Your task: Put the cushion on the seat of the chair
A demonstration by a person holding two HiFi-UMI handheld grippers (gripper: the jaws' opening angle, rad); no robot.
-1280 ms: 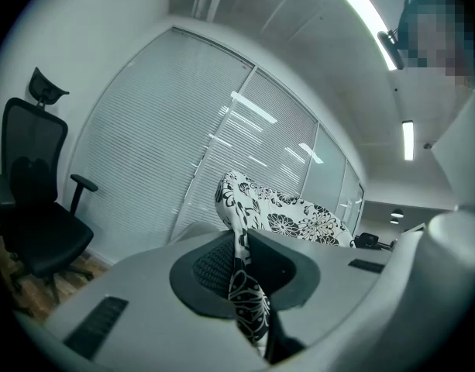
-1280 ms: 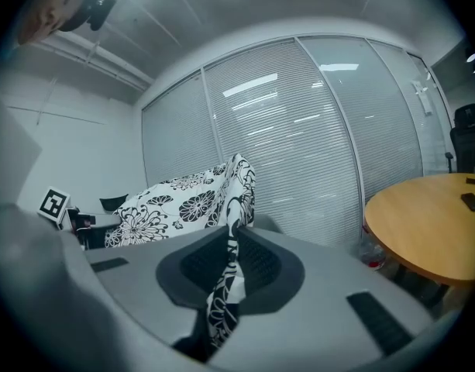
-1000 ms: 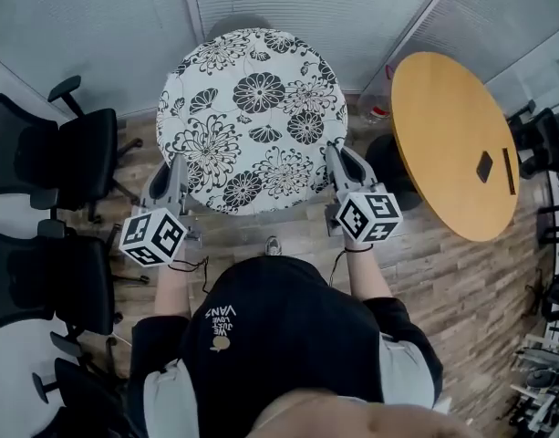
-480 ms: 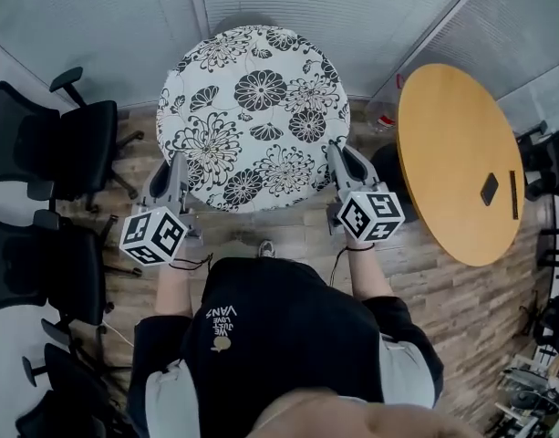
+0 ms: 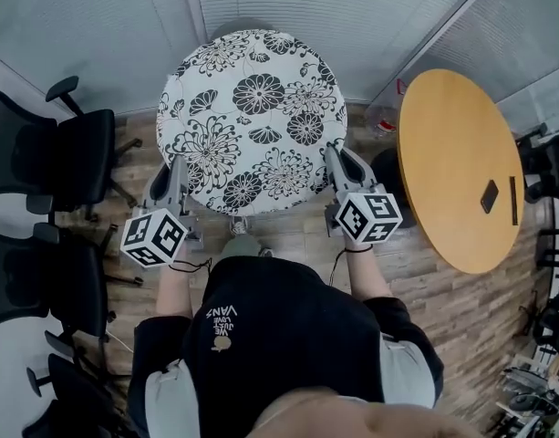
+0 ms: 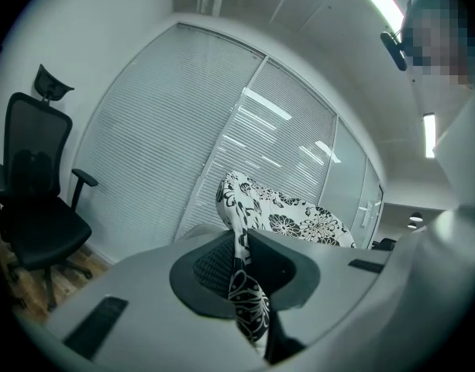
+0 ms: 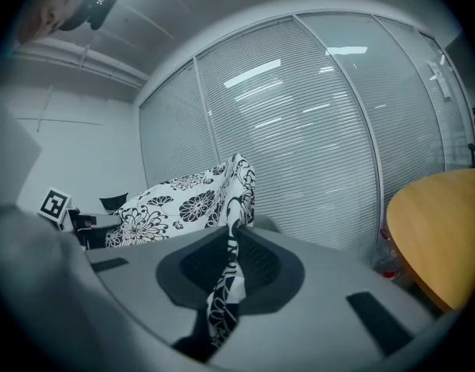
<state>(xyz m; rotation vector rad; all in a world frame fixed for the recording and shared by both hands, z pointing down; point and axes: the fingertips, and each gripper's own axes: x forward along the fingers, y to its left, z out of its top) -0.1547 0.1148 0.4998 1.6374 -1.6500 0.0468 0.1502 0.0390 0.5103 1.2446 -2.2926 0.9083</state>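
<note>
The big round cushion point(image 5: 252, 117) is white with black flowers. It is up in the air in front of the person, over the wooden floor point(image 5: 288, 235). It is not on any seat.

The left gripper point(image 5: 172, 179) holds the cushion's left edge. In the left gripper view its fingers point(image 6: 210, 268) are nearly closed, with only a thin fold of the flowery cloth pinched between them. The rest of the cushion rises up past the fingers.

The right gripper point(image 5: 338, 167) holds the cushion's right edge. In the right gripper view its fingers point(image 7: 260, 266) are also nearly closed and squeeze a thin strip of the same cloth.

Black chairs point(image 5: 69, 158) stand at the left, apart from the cushion. A round wooden worktop point(image 5: 457, 162) stands at the right, near the right gripper but not touching it. A wall of grey blinds point(image 5: 288, 3) is behind the cushion.
</note>
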